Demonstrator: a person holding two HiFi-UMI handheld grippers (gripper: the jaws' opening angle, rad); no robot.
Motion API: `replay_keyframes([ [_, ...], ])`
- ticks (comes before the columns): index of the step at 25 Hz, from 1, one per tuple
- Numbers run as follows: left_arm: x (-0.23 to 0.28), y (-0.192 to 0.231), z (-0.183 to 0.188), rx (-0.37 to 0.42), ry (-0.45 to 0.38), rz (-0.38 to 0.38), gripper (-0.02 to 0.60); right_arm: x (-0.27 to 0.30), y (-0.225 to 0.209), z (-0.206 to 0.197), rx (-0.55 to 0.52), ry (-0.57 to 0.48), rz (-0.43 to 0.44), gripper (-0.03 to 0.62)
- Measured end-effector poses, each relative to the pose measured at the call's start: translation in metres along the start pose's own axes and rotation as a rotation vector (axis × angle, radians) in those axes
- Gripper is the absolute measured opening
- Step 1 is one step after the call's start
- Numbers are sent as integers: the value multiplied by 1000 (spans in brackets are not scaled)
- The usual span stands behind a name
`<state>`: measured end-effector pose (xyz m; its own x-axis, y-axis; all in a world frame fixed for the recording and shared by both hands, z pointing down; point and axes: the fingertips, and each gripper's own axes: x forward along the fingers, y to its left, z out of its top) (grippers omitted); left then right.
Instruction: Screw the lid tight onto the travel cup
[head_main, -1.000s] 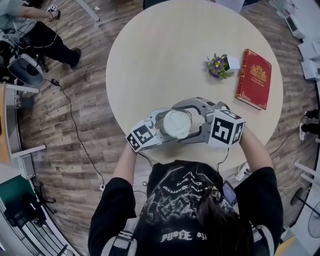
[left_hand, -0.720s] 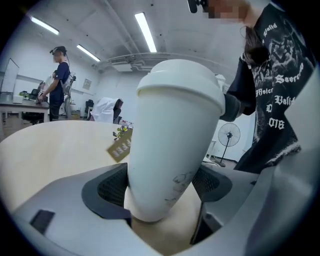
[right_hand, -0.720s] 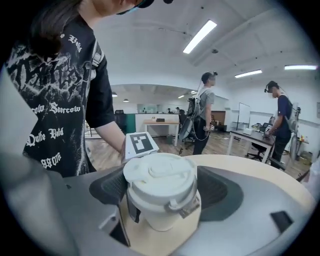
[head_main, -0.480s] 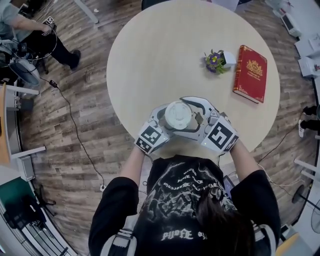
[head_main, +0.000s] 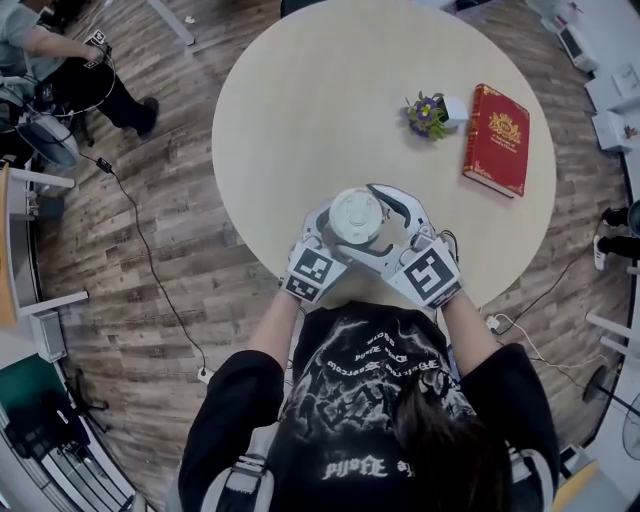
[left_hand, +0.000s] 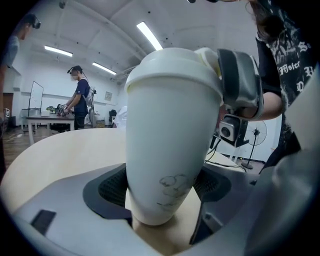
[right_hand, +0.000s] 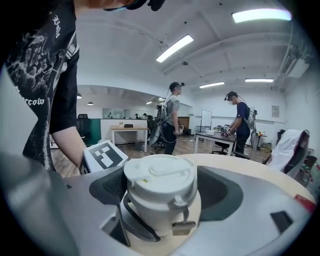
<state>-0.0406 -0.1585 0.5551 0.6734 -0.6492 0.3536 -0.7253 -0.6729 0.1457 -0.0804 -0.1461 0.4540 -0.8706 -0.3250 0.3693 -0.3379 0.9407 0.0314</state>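
Left gripper view: left claw (left_hand: 164, 186) was closed on the travel cup (left_hand: 170, 125), its dark pads pressed to either side of the white body, low down near the foot. Cup stood upright with its long axis vertical, foot on the table (head_main: 330, 100) at the edge nearest the person.

Right gripper view: right claw (right_hand: 162, 187) was spread wide but clamped round the lid (right_hand: 159, 172) on top of the cup, pads against the lid's rim on both sides. A carry loop (right_hand: 131, 220) and a small tab (right_hand: 183, 228) hung off the lid toward that camera. Lid looked level on the cup. How far the thread had run in could not be told.

Head view: both claws met at the cup, the left from the cup's left and lower, the right from the cup's right and higher. Judged step: tightening. The move turned on that upright axis: right claw would have to twist the lid about it while left claw held the body from spinning. Right hand was the one on the lid, so the work was its own.

Beyond the cup, up and to its right, lay a small bunch of purple flowers (head_main: 428, 115). Just right of those lay a red book (head_main: 497, 138); both were well apart from the cup. Farther off, other people (right_hand: 172, 117) stood at tables in the room.
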Motion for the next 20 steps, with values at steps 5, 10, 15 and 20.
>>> replay_keyframes([
  [5,1,1,0,5,1,30,411,2,-3,0,-32,-20,-114,440],
  [10,3,1,-1,0,-1,50,411,3,-8,1,-25,-57,-207,446],
  [15,3,1,-2,2,29,20,411,5,-7,1,-24,-47,-183,449],
  [20,5,-4,-4,-14,74,-39,413,0,0,2,149,-70,-105,484],
])
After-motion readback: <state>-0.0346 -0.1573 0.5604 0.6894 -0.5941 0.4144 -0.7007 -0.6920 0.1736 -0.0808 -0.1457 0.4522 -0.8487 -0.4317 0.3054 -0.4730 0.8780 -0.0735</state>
